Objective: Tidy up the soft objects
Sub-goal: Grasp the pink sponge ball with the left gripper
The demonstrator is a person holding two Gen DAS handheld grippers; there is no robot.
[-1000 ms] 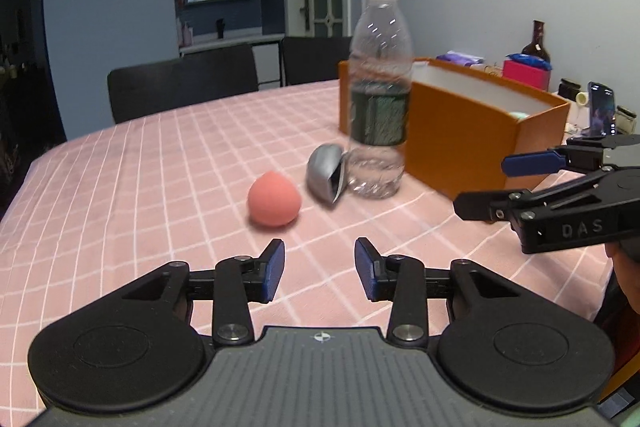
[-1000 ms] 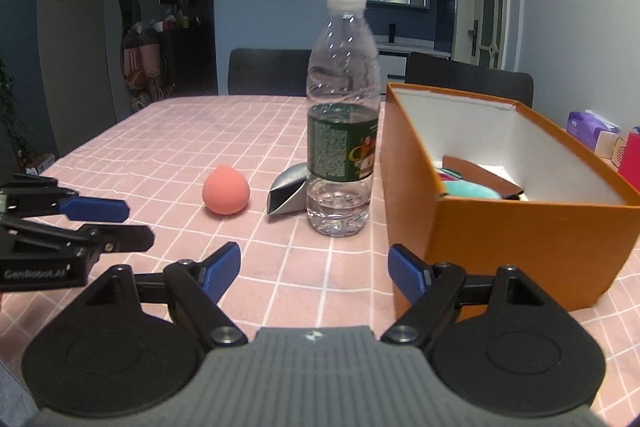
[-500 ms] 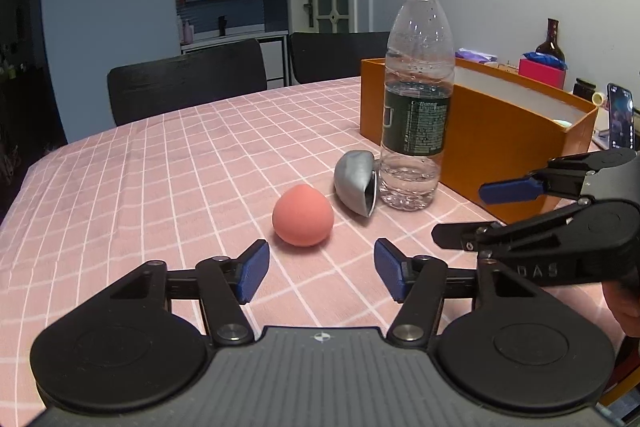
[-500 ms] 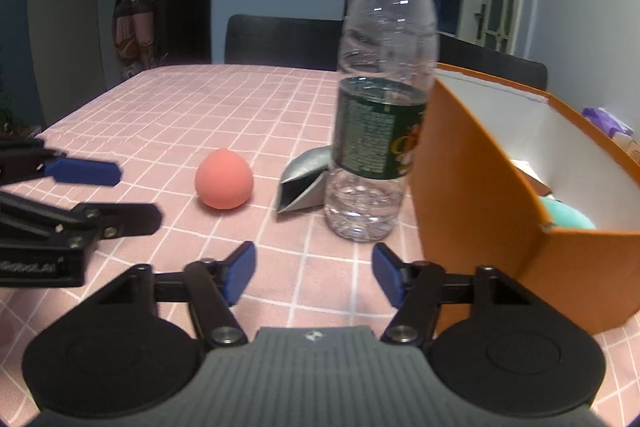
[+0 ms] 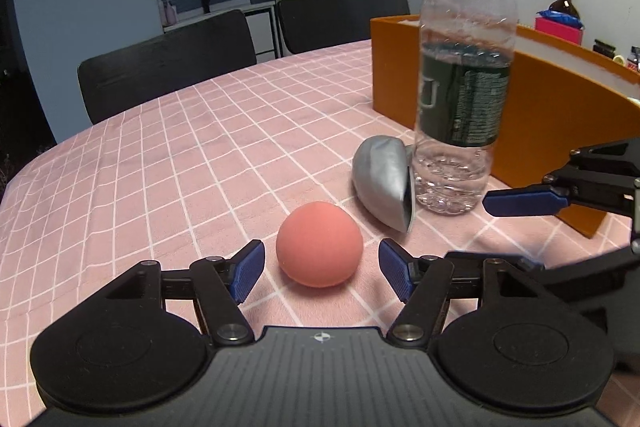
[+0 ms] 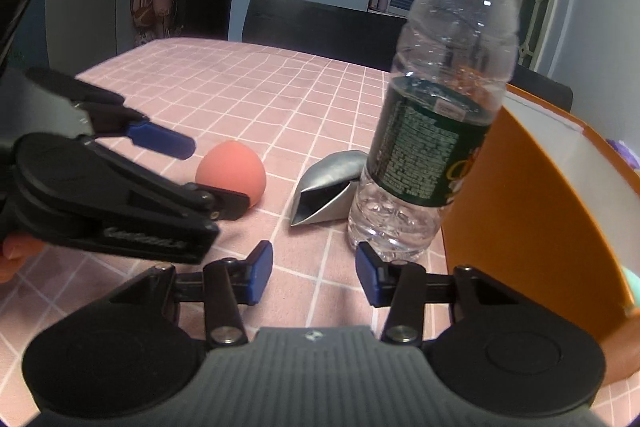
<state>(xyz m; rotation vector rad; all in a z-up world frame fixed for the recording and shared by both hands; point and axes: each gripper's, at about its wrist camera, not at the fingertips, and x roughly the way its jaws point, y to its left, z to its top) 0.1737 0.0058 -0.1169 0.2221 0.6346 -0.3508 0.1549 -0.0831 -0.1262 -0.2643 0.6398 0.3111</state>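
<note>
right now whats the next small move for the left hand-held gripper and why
Probably ease the left hand-held gripper a little farther forward, then close. Its jaws are open on either side of the pink ball, which sits at the fingertips, not yet between the pads. The grey pouch and water bottle stand apart beyond it.

One ball (image 5: 319, 243), one bottle (image 5: 460, 75), one box (image 5: 560, 115)

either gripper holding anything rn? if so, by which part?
Nothing held. Left gripper is open, its fingers flanking the pink ball without touching. Right gripper is open and empty near the water bottle.
</note>
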